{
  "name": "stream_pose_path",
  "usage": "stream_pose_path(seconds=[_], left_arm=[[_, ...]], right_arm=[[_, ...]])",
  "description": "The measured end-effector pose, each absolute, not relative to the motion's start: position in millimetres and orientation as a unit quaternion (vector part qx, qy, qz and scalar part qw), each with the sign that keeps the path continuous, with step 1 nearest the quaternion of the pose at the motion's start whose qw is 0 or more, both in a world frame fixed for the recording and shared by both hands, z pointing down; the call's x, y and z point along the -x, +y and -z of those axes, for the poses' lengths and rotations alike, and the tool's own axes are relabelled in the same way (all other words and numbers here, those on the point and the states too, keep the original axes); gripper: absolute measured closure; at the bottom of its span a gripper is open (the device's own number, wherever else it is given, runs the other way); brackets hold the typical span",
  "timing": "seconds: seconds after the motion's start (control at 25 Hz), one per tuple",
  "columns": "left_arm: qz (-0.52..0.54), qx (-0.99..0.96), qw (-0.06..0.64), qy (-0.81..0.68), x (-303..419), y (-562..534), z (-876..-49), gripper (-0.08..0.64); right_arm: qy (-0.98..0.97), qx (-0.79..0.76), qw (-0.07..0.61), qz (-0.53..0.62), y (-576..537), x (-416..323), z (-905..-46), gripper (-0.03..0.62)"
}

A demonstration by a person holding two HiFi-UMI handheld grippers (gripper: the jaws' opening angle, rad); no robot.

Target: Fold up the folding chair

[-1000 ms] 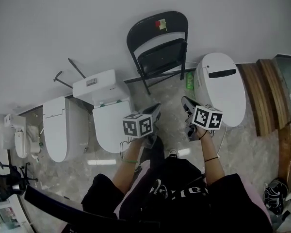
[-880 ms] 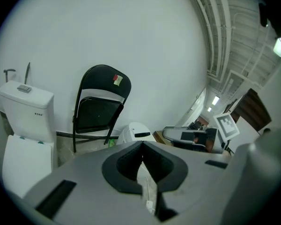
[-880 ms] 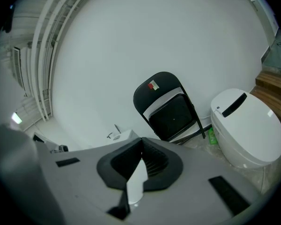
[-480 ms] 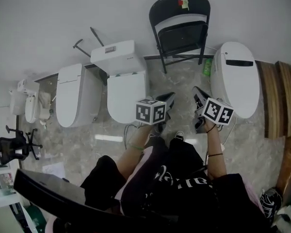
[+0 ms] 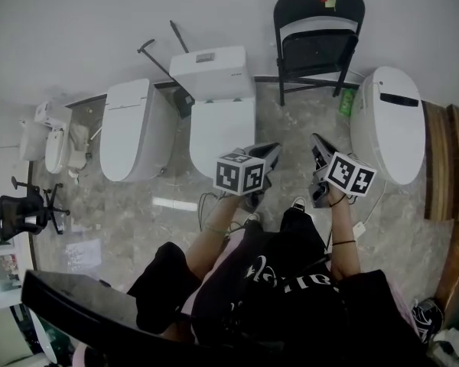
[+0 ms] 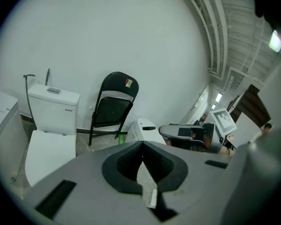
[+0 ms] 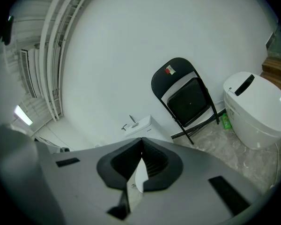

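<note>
The black folding chair [image 5: 317, 40] stands on spread legs against the white wall, a small red and green sticker on its backrest. It also shows in the left gripper view as the chair [image 6: 113, 104] and in the right gripper view as the chair [image 7: 185, 97]. My left gripper [image 5: 269, 153] and right gripper [image 5: 317, 142] are side by side in front of my body, well short of the chair, pointing toward it. Both are shut with nothing between the jaws, which meet at the left gripper [image 6: 142, 143] and the right gripper [image 7: 141, 139].
A white toilet with a tank [image 5: 214, 98] stands left of the chair, with another toilet [image 5: 134, 128] further left. A closed white toilet [image 5: 390, 121] and a green bottle [image 5: 346, 102] are right of the chair. Wooden boards [image 5: 444, 163] lie at the right edge and an office chair [image 5: 23, 209] stands far left.
In the head view the chair has slid from the centre top toward the upper right, and more toilets have come in at the left. Both grippers stay shut in front of the body.
</note>
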State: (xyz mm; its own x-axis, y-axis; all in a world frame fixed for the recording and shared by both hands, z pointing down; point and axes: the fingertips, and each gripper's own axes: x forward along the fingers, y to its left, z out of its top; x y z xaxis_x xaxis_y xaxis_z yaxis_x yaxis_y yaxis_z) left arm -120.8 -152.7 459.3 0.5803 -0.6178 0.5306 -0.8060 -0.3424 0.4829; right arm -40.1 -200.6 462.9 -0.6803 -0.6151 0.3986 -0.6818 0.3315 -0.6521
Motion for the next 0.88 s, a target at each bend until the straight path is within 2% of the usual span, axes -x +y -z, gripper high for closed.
stream_pose_path(seconds=[0.2, 0.44, 0.64, 0.88], left_arm=[[-0.104, -0.806, 0.387, -0.437, 181, -111, -464, 0.557], [-0.112, -0.825, 0.384, -0.399, 209, -74, -468, 0.556], [-0.1, -0.835, 0.393, -0.373, 205, -57, -467, 0.557], [-0.09, -0.852, 0.384, -0.344, 162, -49, -451, 0.557]], right_arm=[[-0.809, -0.417, 0.035, -0.412, -154, 88, -465, 0.578], [-0.79, -0.447, 0.022, -0.419, -98, 114, -471, 0.577], [-0.781, -0.471, 0.022, -0.409, -66, 113, -465, 0.577], [-0.778, -0.492, 0.027, -0.391, -53, 80, -454, 0.577]])
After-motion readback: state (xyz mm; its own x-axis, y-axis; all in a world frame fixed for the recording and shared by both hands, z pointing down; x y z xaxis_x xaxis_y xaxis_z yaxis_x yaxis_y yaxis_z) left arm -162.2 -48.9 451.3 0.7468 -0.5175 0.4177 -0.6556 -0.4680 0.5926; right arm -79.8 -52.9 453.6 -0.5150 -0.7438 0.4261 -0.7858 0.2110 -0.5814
